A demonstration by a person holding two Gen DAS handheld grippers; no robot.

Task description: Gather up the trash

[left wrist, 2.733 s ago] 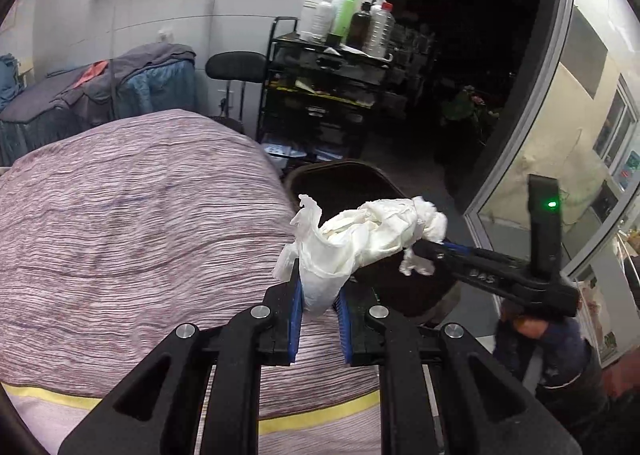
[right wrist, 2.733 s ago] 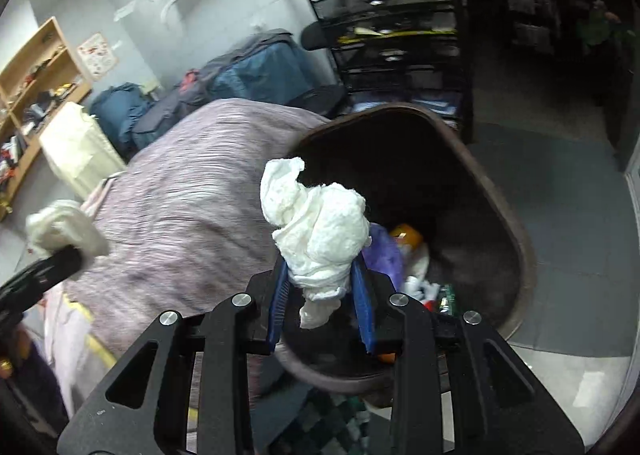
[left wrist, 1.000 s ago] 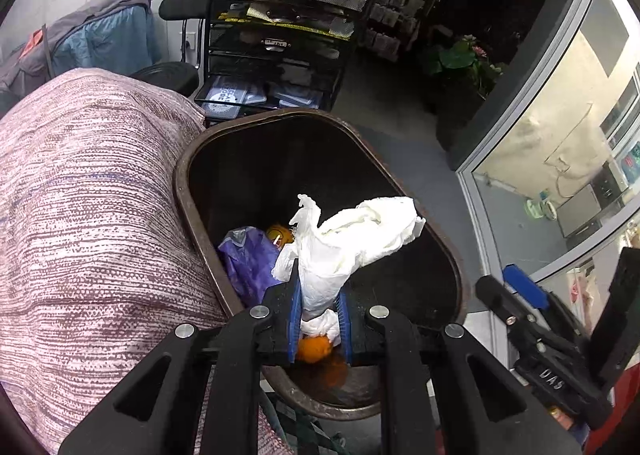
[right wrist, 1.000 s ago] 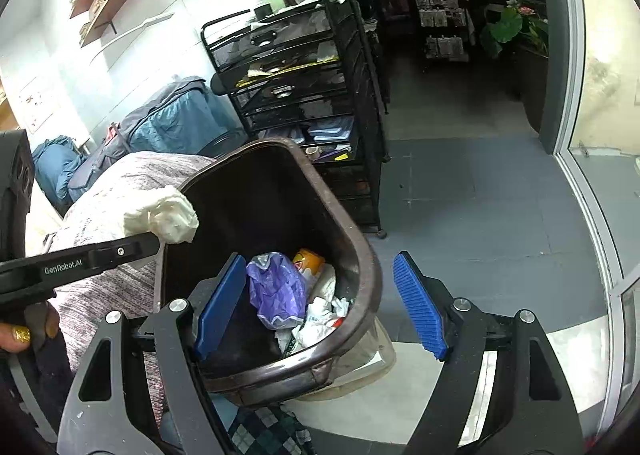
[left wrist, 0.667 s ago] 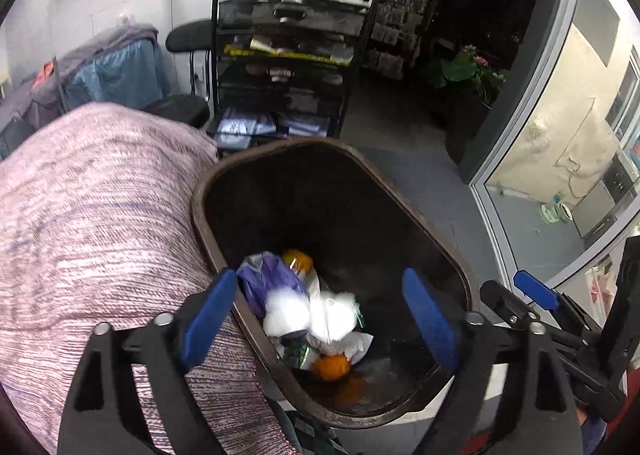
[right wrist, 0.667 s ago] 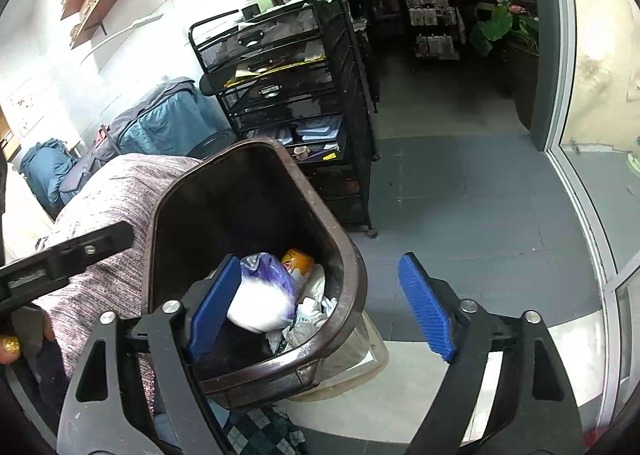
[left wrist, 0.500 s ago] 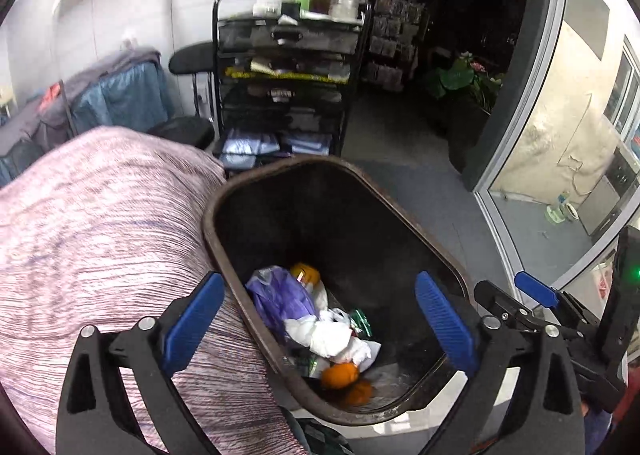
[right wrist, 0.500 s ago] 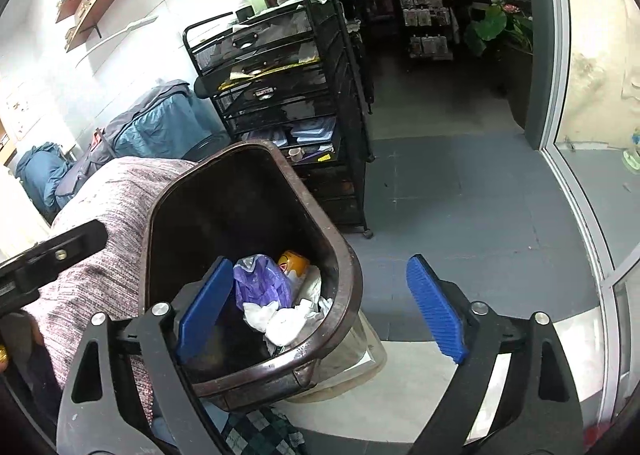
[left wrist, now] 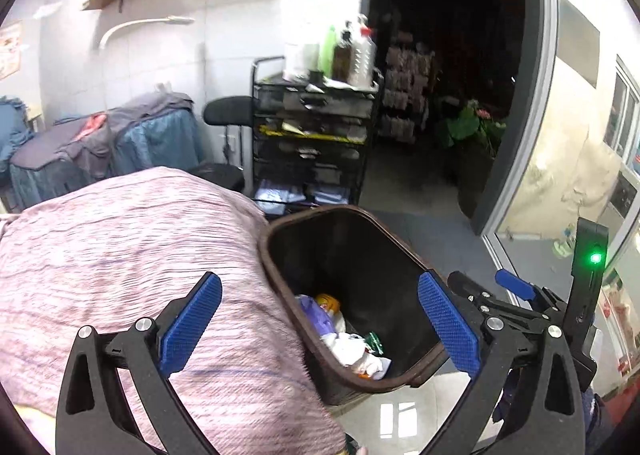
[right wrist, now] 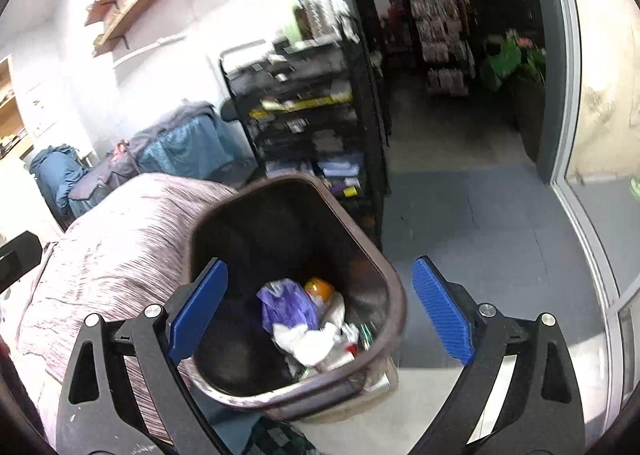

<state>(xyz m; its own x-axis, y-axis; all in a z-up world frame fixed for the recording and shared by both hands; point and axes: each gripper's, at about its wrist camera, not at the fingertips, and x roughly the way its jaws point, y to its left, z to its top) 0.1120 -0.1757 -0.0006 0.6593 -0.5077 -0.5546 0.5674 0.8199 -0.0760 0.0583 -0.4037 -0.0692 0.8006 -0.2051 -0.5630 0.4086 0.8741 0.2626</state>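
Inside, the bin [right wrist: 394, 297] holds tissues [right wrist: 308, 341], purple bag [right wrist: 286, 305].

A bed covered by a mauve, streaky knitted blanket [left wrist: 132, 251] fills the nine o'clock side of both views. The grey tiled floor [right wrist: 492, 223] spreads toward three o'clock. On it stands a dark brown plastic trash bin [right wrist: 394, 291], tight against the bed's edge. At twelve o'clock, a black wire shelving cart [left wrist: 312, 143] also stands on it.
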